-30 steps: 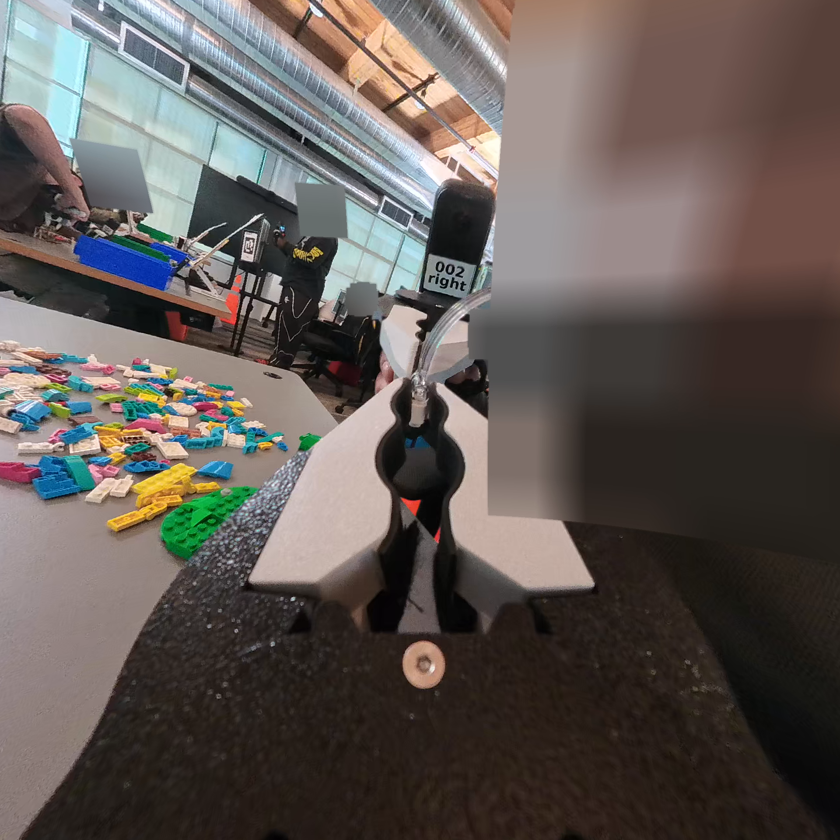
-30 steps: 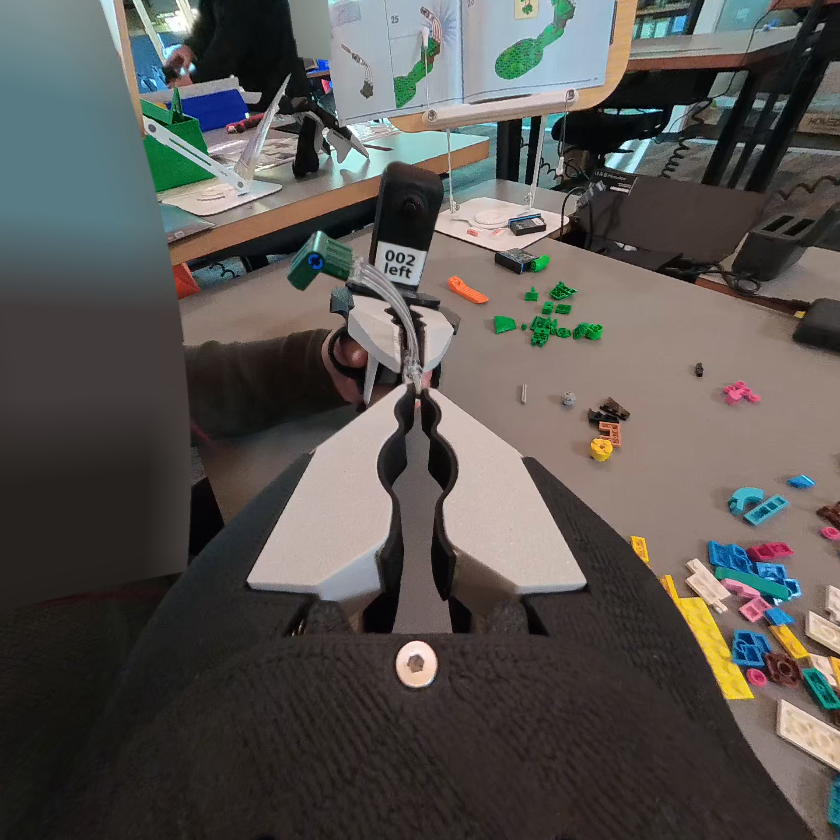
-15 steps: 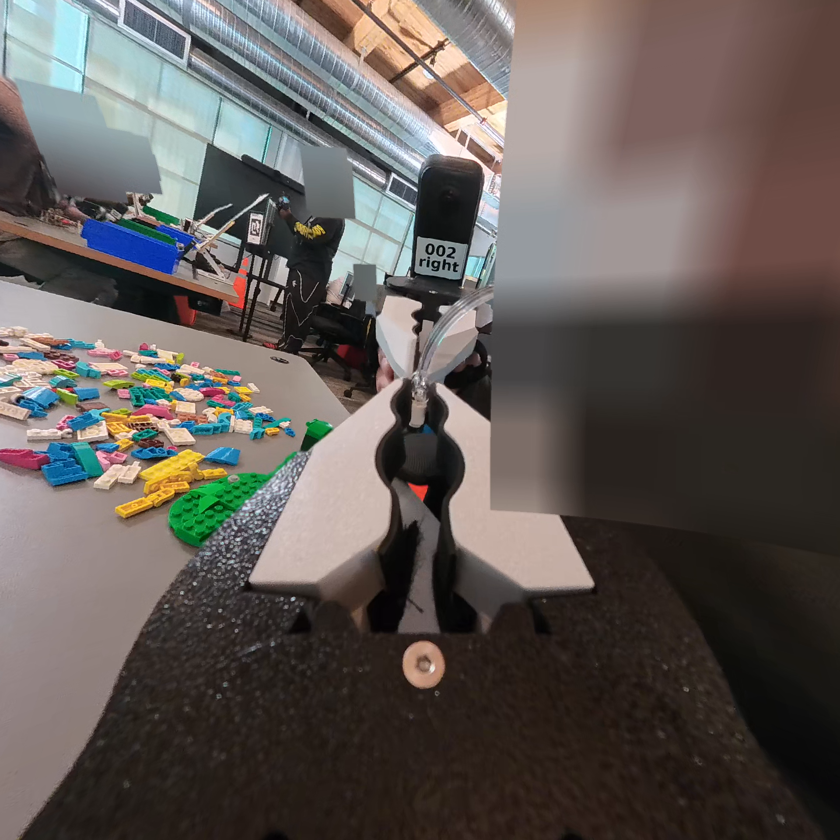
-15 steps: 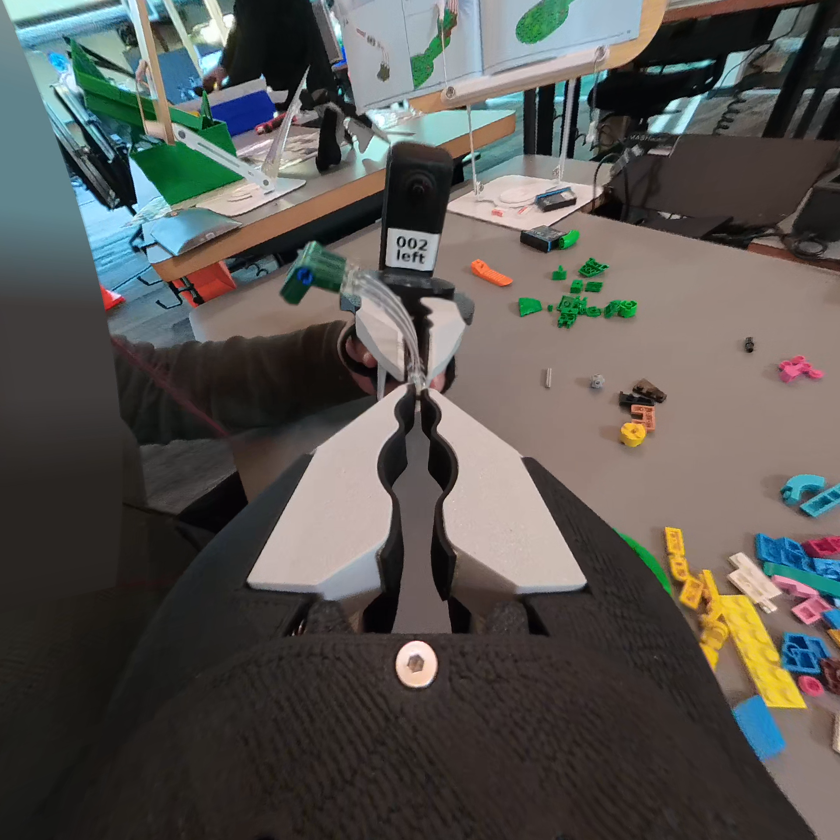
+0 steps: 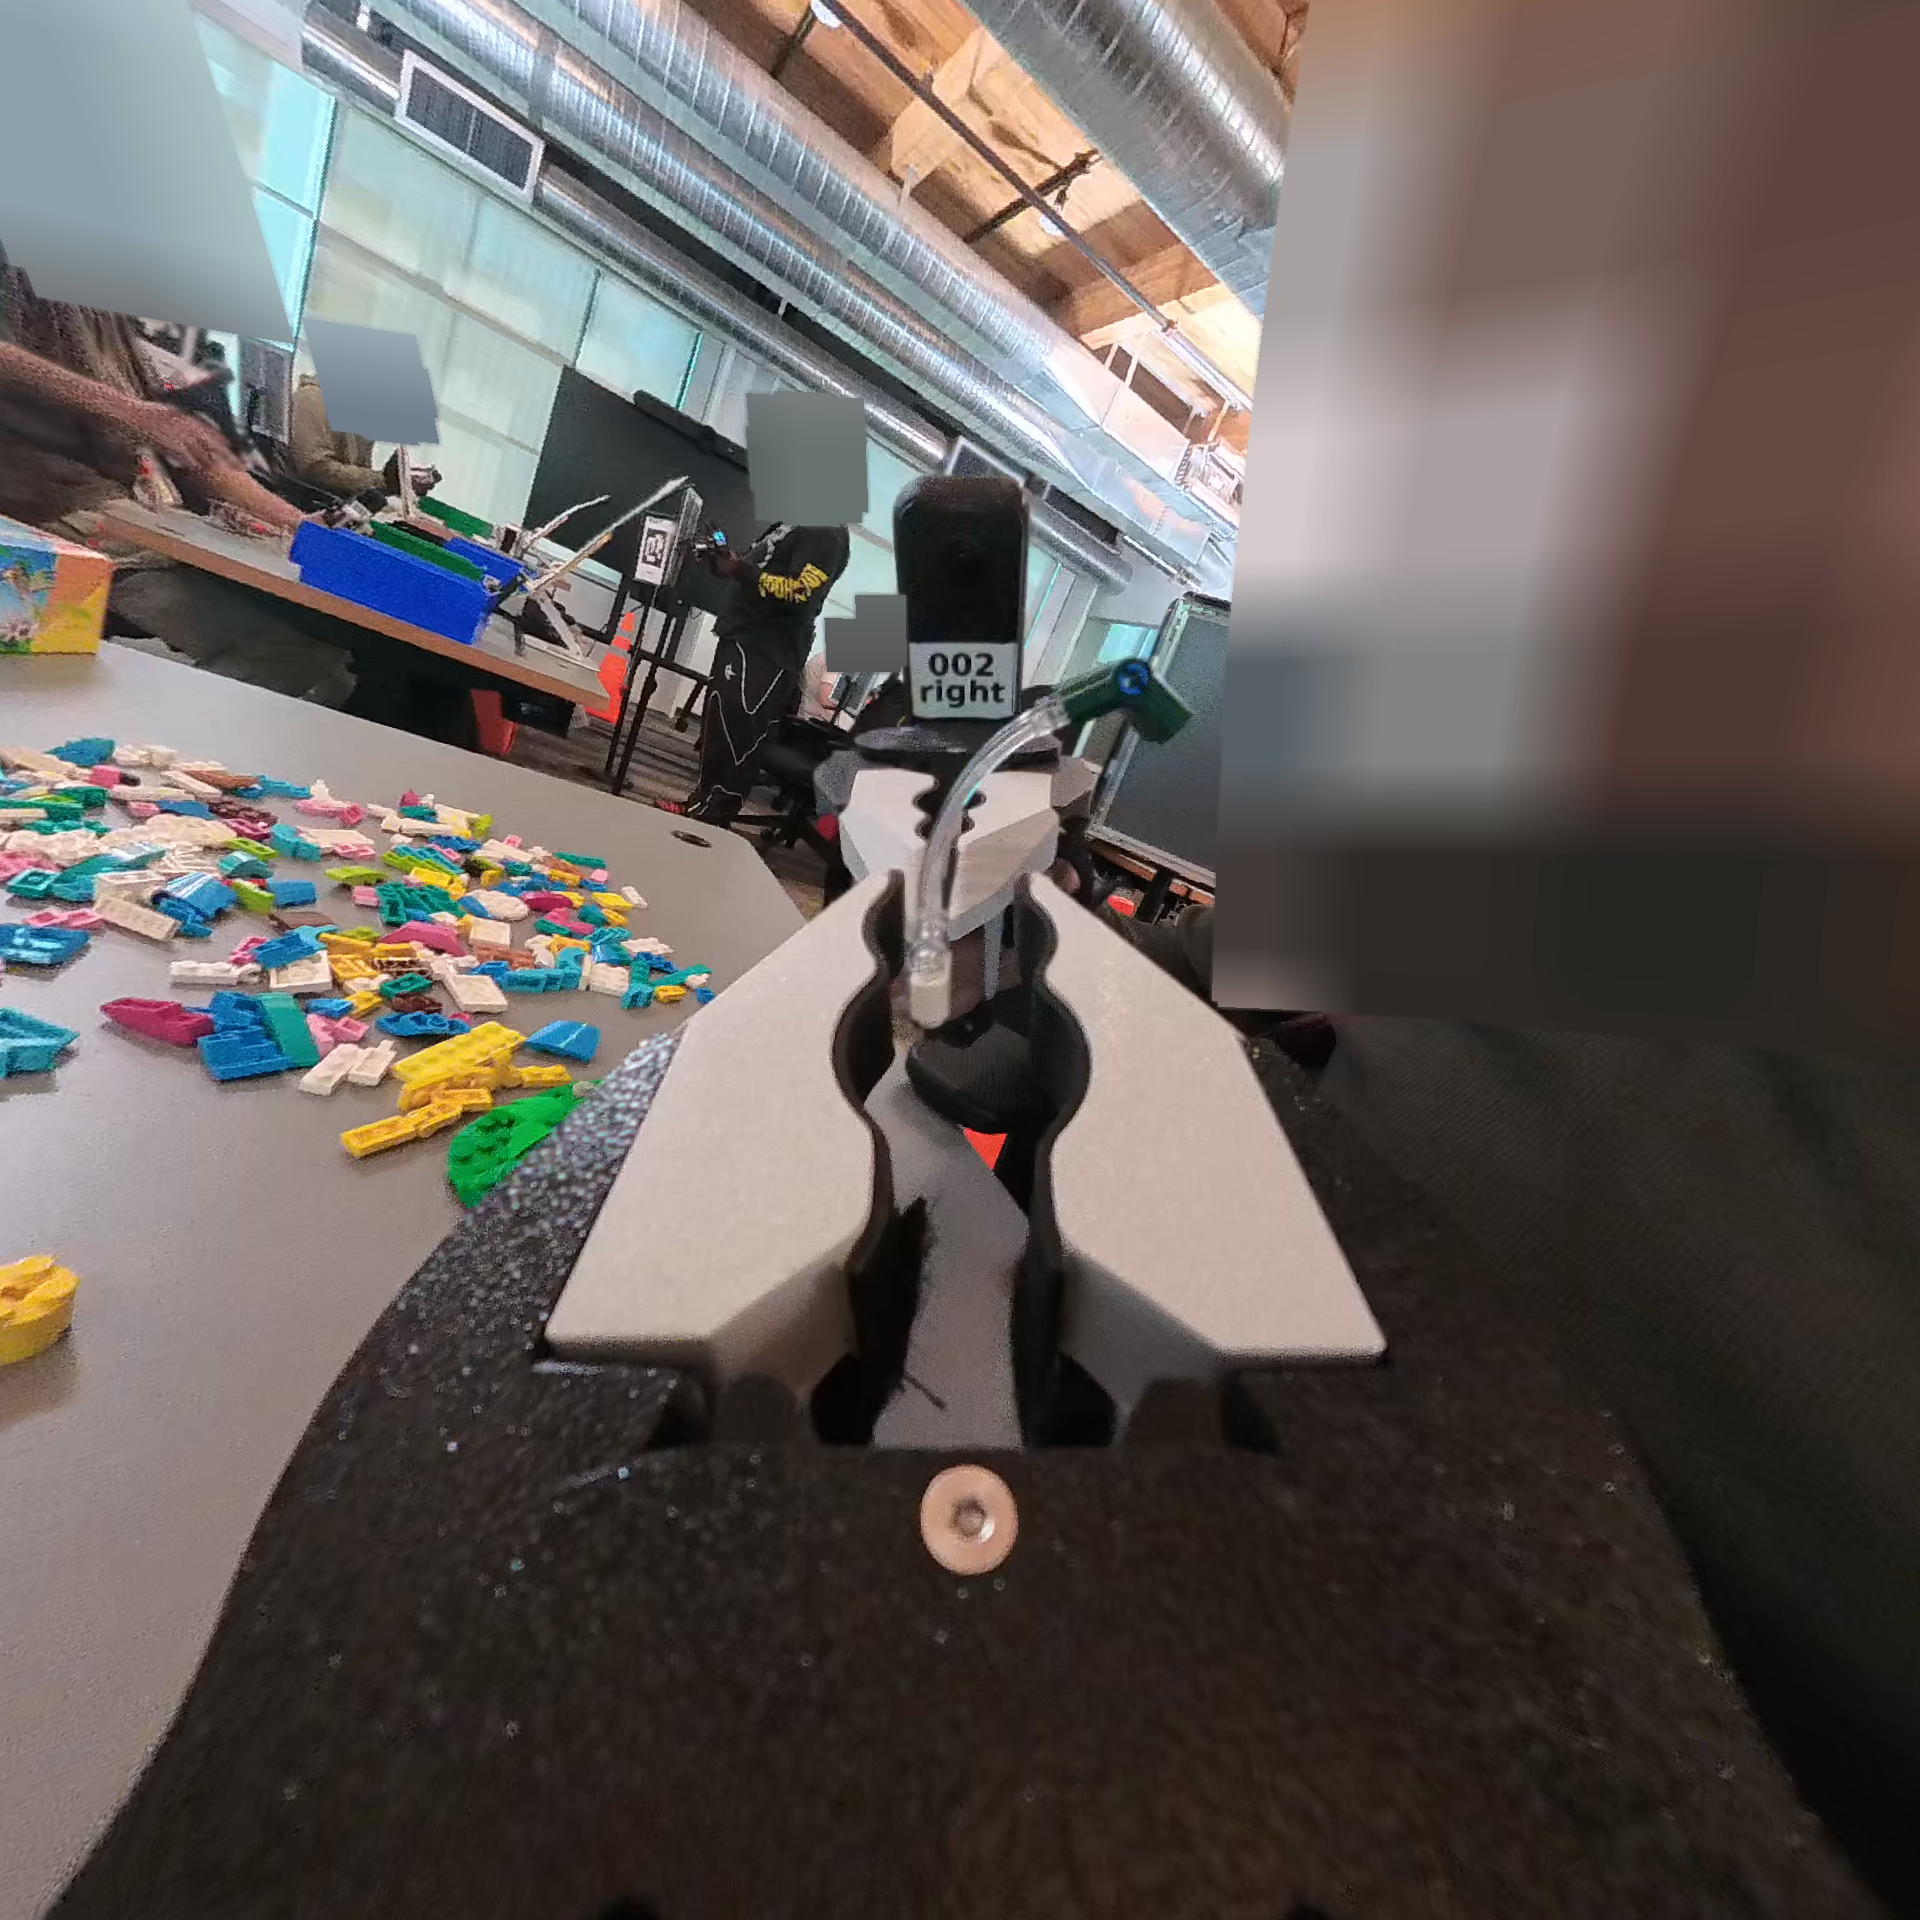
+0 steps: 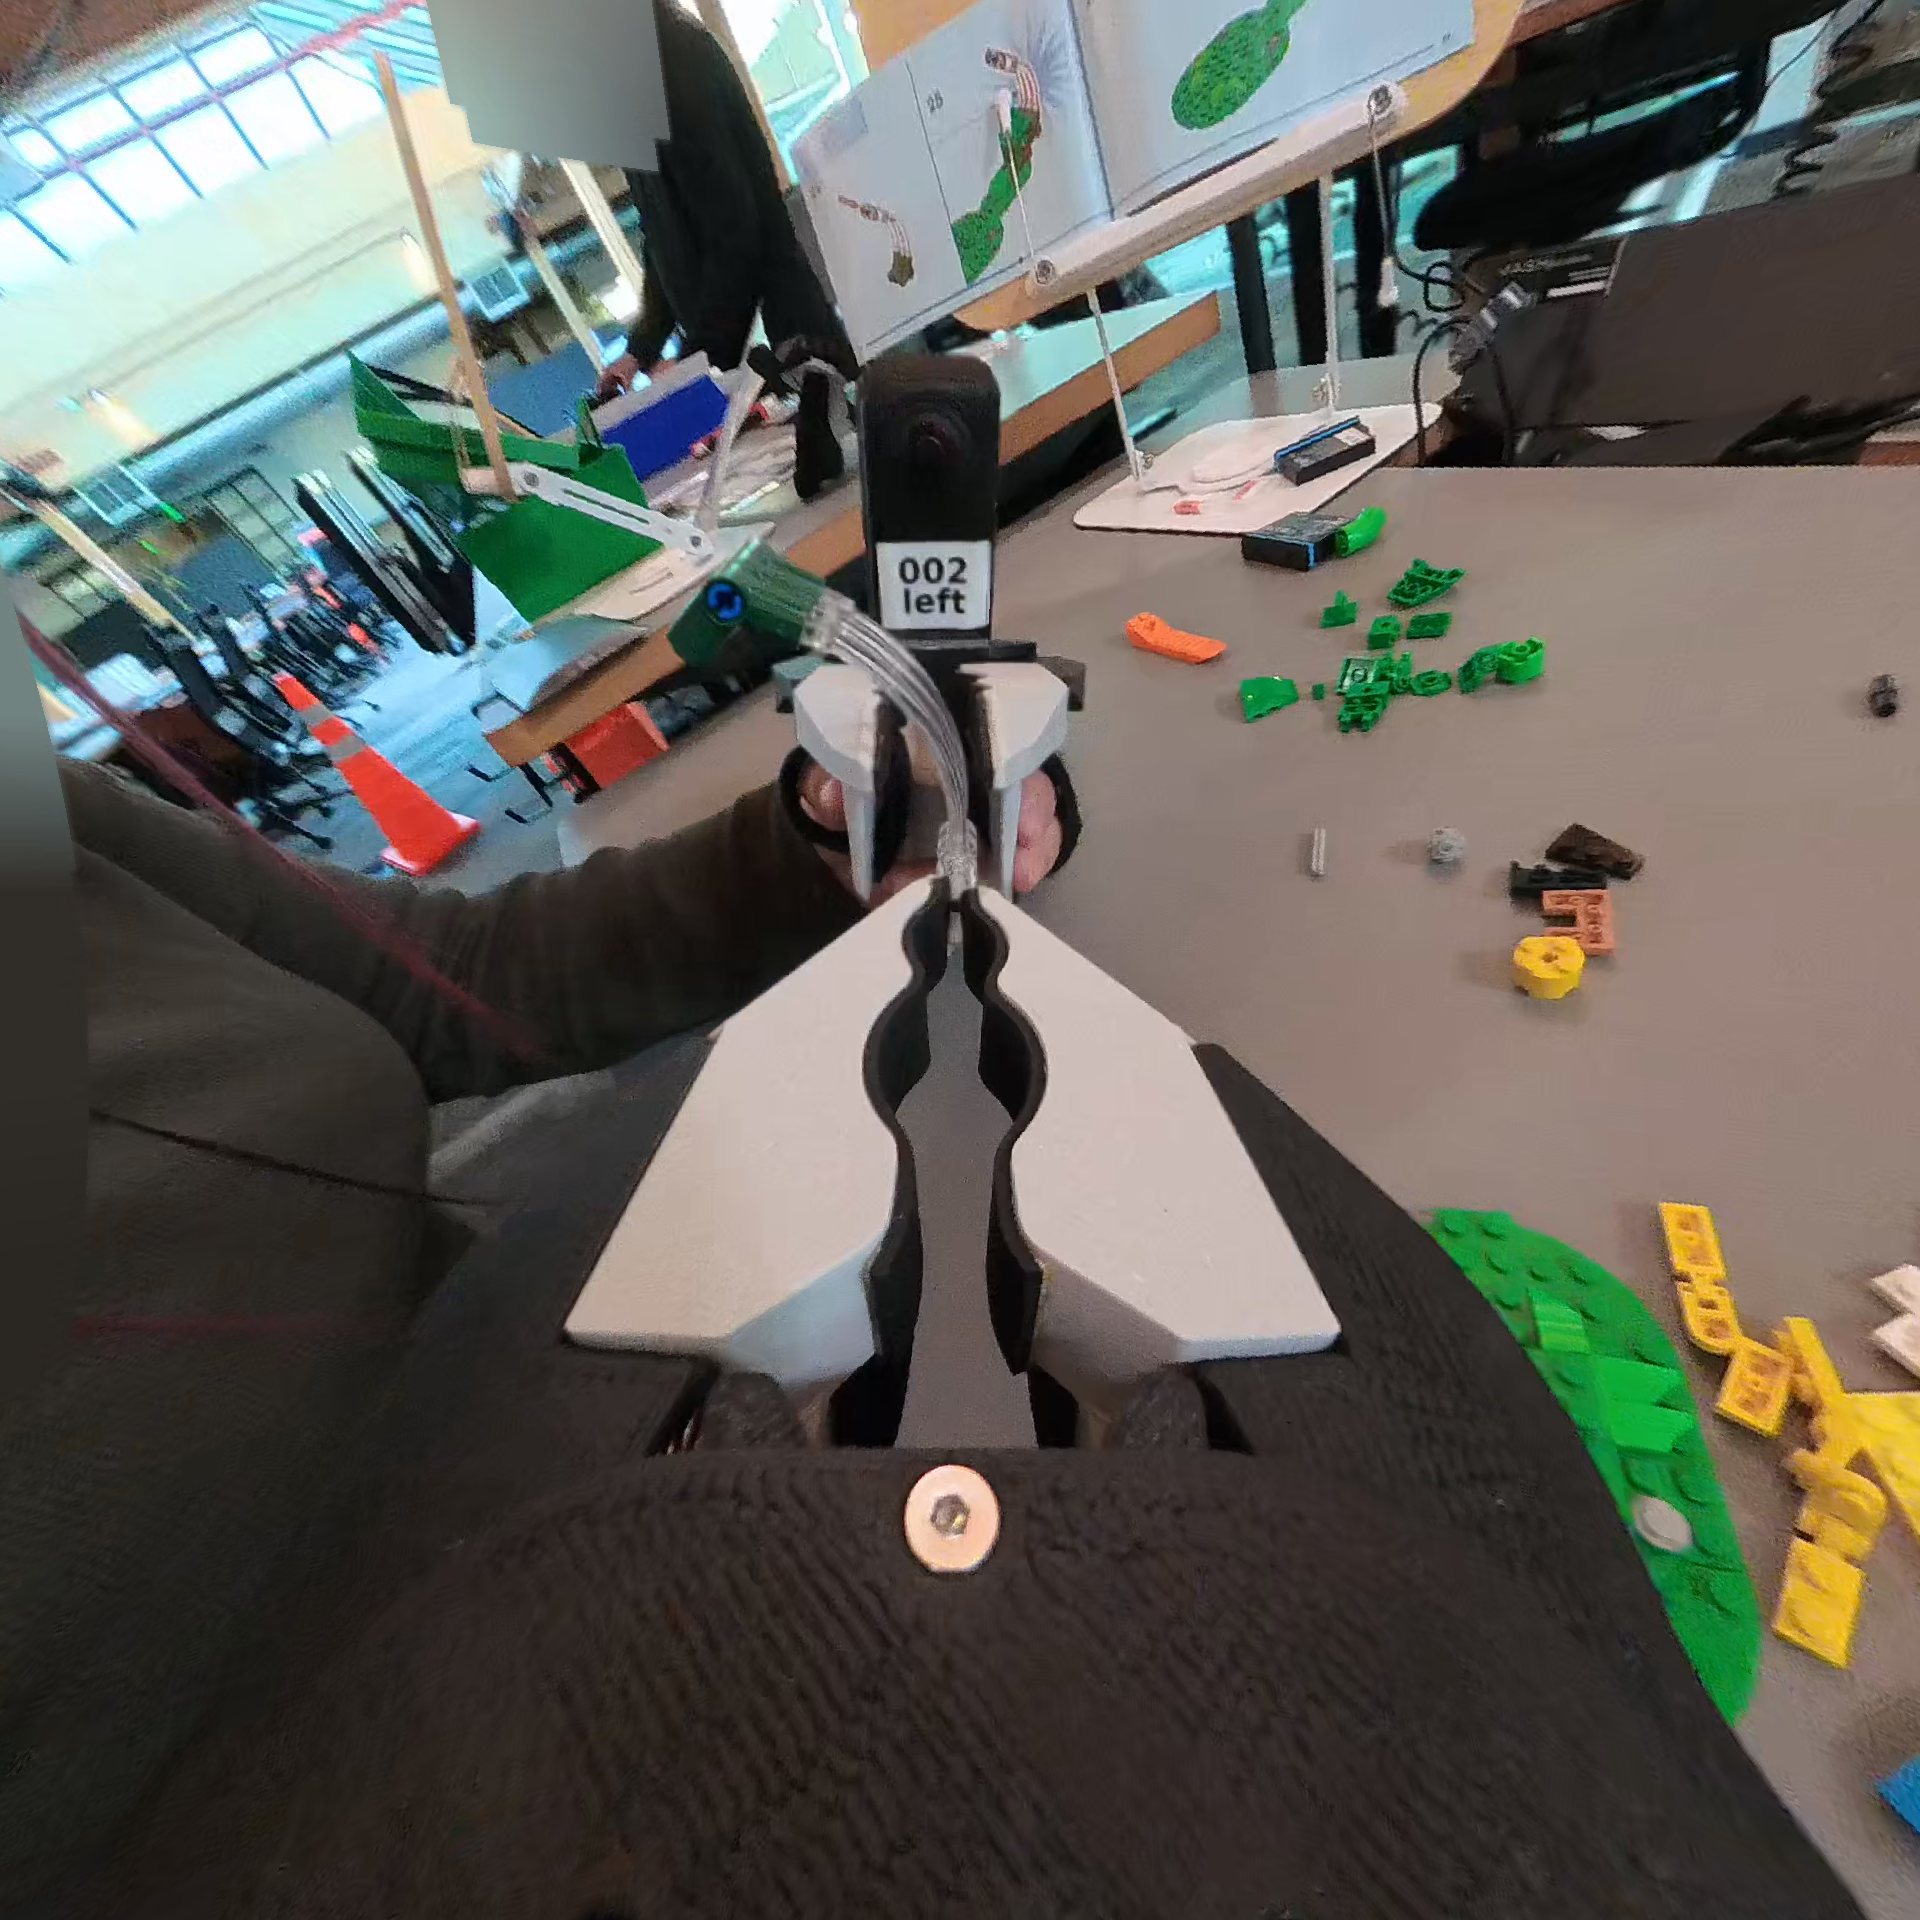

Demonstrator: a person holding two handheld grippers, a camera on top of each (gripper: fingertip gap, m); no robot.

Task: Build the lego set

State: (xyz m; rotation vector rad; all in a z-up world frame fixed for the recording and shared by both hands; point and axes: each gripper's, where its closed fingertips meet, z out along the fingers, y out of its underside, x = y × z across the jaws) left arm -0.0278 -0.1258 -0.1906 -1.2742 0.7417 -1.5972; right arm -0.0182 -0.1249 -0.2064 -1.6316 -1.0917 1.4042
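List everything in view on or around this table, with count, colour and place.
tube piece: one, clear with a dark green end block, raised between the two claws
rounded plate: one, green, on the table beside the right claw
loose bricks: many, mixed colours, spread over the table
small pieces: one cluster, green, far side of the table
wedge piece: one, orange, left of the green cluster
round piece: one, yellow, mid-table
instruction booklet: one, open on a stand behind the table
table: one, grey
left claw: one, grey, open
right claw: one, grey, shut on the tube piece's end
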